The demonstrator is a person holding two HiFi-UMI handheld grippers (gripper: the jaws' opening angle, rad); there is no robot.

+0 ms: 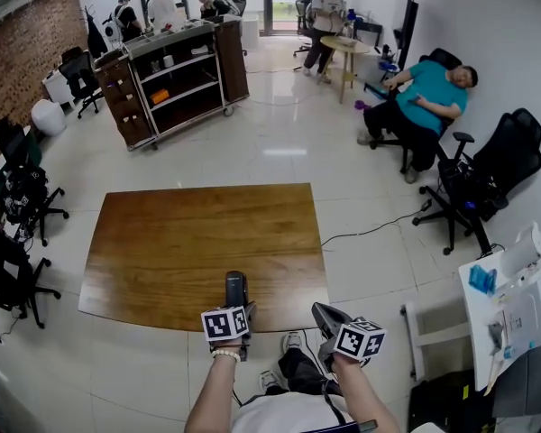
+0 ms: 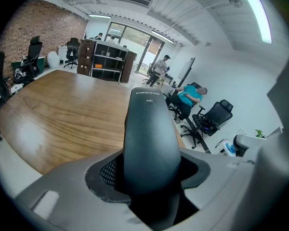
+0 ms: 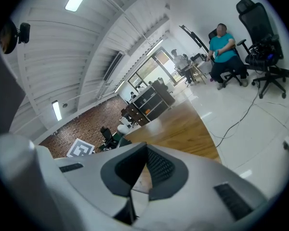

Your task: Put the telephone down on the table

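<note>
step: carrying telephone [image 2: 149,129] above the table's [image 1: 198,242] near edge | left gripper [image 2: 149,177]: grasping telephone | right gripper [image 3: 142,172]: clenched, empty | next: lower, lay flat, release

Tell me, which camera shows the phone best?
The left gripper view. The phone fills its middle, clamped in the left tool, with small print at its far end. The head view shows only its dark end poking past the tool's marker cube. The right gripper view shows none of it.
</note>
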